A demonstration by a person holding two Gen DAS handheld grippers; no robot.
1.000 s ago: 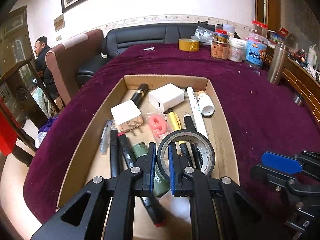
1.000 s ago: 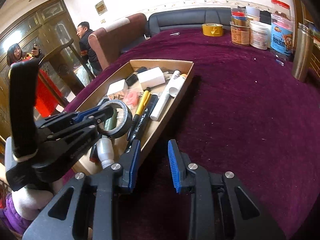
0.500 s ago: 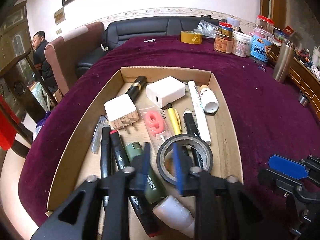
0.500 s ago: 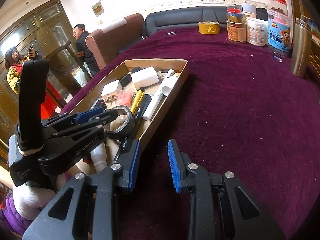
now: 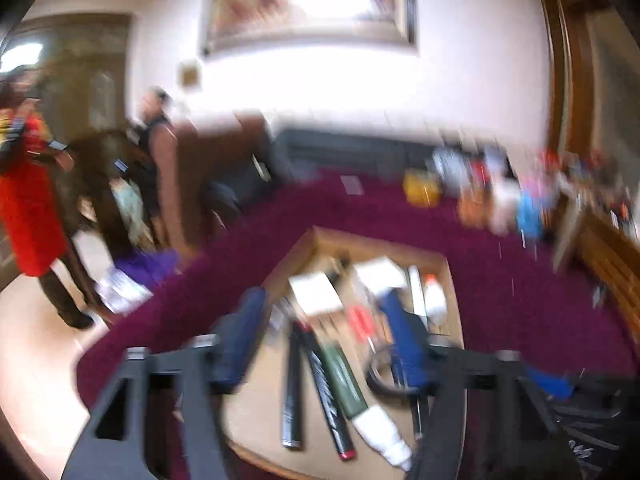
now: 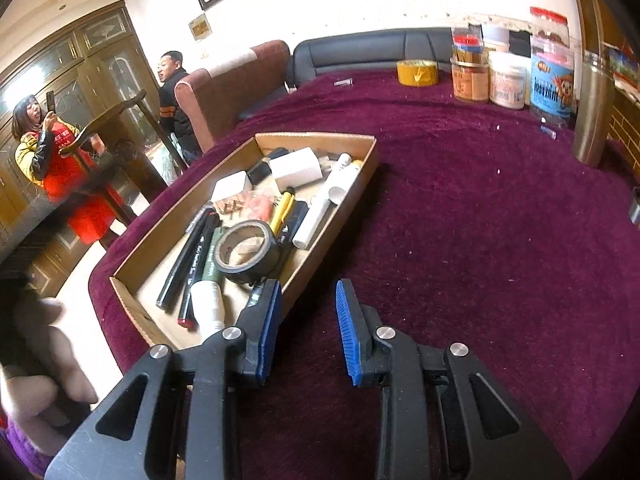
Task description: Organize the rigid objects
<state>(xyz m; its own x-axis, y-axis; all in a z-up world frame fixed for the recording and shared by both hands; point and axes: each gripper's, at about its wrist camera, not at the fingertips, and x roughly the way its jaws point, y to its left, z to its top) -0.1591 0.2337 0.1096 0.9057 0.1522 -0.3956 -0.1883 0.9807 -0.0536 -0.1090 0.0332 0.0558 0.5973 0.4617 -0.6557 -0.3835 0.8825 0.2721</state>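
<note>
A shallow cardboard tray (image 6: pixel 362 178) on the purple tablecloth holds markers, pens, white chargers, white tubes and a black tape roll (image 6: pixel 247 251), which lies flat near the tray's near end. The left wrist view is badly blurred; my left gripper (image 5: pixel 324 328) is open and empty, raised above the tray (image 5: pixel 454 296), with the tape roll (image 5: pixel 384 376) lying below its right finger. My right gripper (image 6: pixel 307 320) is open and empty over the cloth, just right of the tray's near corner.
A yellow tape roll (image 6: pixel 417 73), several jars (image 6: pixel 507 86) and a steel flask (image 6: pixel 593 114) stand at the table's far right. A sofa and armchair lie behind. Two people stand at the left beyond the table edge. Bare purple cloth (image 6: pixel 480 240) spreads right of the tray.
My left gripper let go of the black tape roll, which now lies in the tray, then opened wide and pulled up and back fast. The right gripper barely moved.
</note>
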